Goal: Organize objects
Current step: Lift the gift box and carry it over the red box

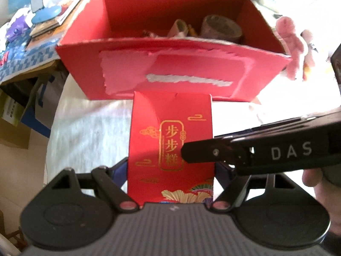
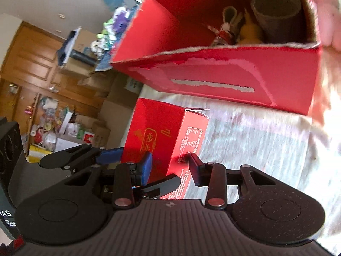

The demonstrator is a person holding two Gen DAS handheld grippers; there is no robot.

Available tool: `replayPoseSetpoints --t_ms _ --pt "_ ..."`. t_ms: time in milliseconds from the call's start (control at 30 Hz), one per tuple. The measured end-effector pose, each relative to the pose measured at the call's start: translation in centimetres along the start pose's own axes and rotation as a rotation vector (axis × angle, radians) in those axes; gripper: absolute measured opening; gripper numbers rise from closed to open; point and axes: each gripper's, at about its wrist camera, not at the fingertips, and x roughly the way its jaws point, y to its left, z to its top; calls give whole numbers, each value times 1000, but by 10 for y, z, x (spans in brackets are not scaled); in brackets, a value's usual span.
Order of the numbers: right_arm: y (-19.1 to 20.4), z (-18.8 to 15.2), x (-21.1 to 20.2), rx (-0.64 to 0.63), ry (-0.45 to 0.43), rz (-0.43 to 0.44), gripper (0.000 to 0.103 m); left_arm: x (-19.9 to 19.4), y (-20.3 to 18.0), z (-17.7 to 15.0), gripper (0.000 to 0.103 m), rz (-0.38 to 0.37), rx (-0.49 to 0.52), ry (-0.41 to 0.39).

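Your left gripper (image 1: pixel 171 166) is clamped across the width of the small red carton (image 1: pixel 170 140) with gold characters, its blue pads pressed against the two side walls. Your right gripper (image 2: pixel 170 164) grips the same carton (image 2: pixel 157 136) at one upright corner, one pad on the gold-printed face and the other on the side panel with small white print; its jaws are easing a little tighter. In the left view a black finger of the right gripper (image 1: pixel 204 152) lies across the printed face. The carton is held between both tools over the white cloth (image 1: pixel 89 132) covering the table. Just beyond it stands the big open red box (image 1: pixel 177 72), its front wall scarred with torn pale patches. Inside, against the far end, you can see a brown tape roll (image 2: pixel 277 10), a yellow toy (image 2: pixel 250 32) and a small red-and-white item. A pink plush (image 1: pixel 292 42) sits against the box's right side.
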Motion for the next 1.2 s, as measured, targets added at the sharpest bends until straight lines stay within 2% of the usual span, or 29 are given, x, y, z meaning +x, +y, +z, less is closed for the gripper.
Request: replayPoseSetpoints --t_ms 167,300,600,867,1000,1100,1200 --pt "14 -2 -18 -49 -47 35 41 -27 -25 -4 78 36 37 -75" --pt "28 2 -36 -98 -116 47 40 -52 -35 -1 78 43 50 -128" --pt "44 44 -54 -128 -265 70 39 -92 -55 32 78 60 113 -294" --pt "52 93 -51 -141 -362 30 38 -96 -48 82 78 64 148 -398" --pt "48 122 -37 -125 -382 -2 38 -85 -32 115 78 42 144 -416" --pt "41 142 -16 -95 -360 -30 37 -69 -14 137 78 16 132 -416" --pt "35 156 11 -66 -305 -59 37 -45 3 156 78 5 115 -375"
